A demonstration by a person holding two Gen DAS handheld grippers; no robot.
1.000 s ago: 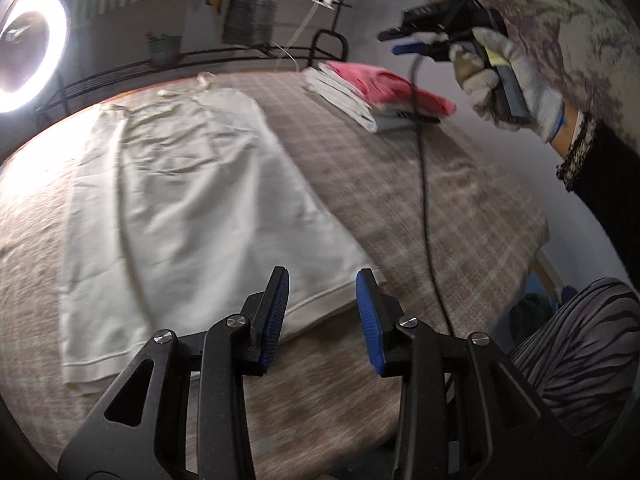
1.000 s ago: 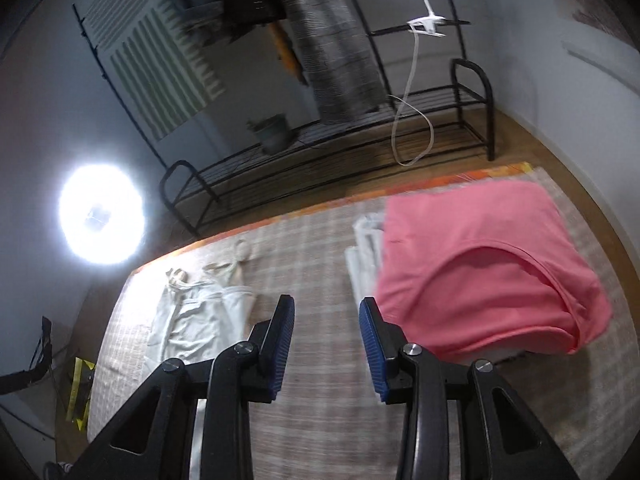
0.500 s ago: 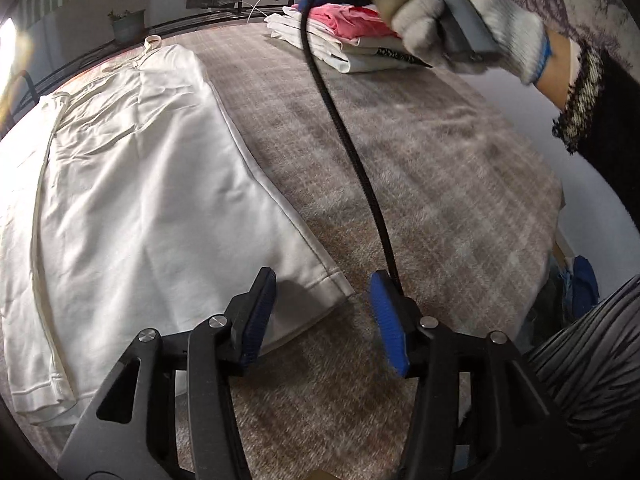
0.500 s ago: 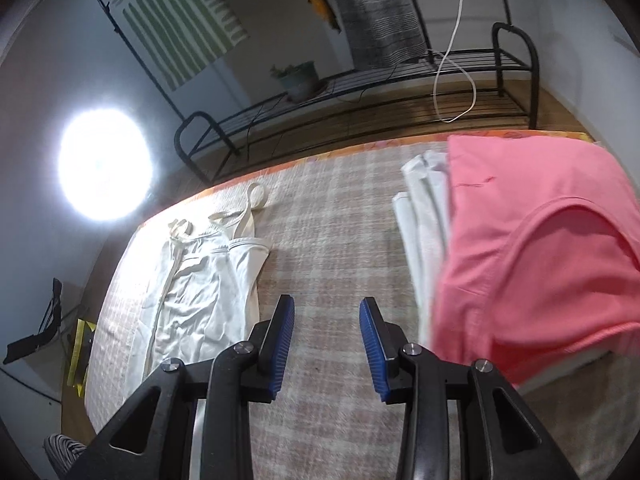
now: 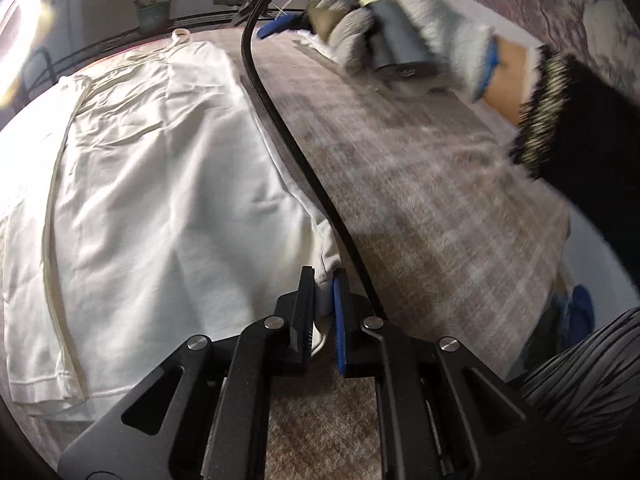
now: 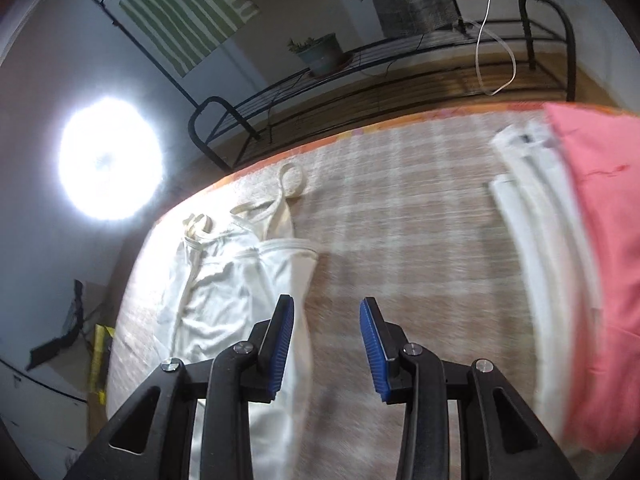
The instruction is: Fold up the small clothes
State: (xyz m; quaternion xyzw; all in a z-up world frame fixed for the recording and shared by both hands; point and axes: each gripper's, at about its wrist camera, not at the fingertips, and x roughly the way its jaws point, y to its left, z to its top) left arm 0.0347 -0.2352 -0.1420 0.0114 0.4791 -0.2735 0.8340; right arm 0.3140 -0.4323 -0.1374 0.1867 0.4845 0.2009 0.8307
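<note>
A white sleeveless garment (image 5: 160, 184) lies flat on the checked brown tablecloth (image 5: 420, 184). My left gripper (image 5: 324, 280) is shut on the garment's near right hem corner. My right gripper (image 6: 326, 320) is open and empty, held above the cloth beside the garment's right edge (image 6: 280, 264). In the left wrist view a gloved hand holds the right gripper (image 5: 280, 26) at the far side, its cable (image 5: 304, 168) trailing across the garment's edge.
A stack of folded clothes with a pink top (image 6: 600, 240) over white pieces (image 6: 532, 208) sits on the right of the table. A ring light (image 6: 108, 160) glares at the left. A black metal rack (image 6: 400, 56) stands behind the table.
My left gripper moved down onto the hem corner and closed on it. My right gripper swung left, toward the white garment, away from the pink stack.
</note>
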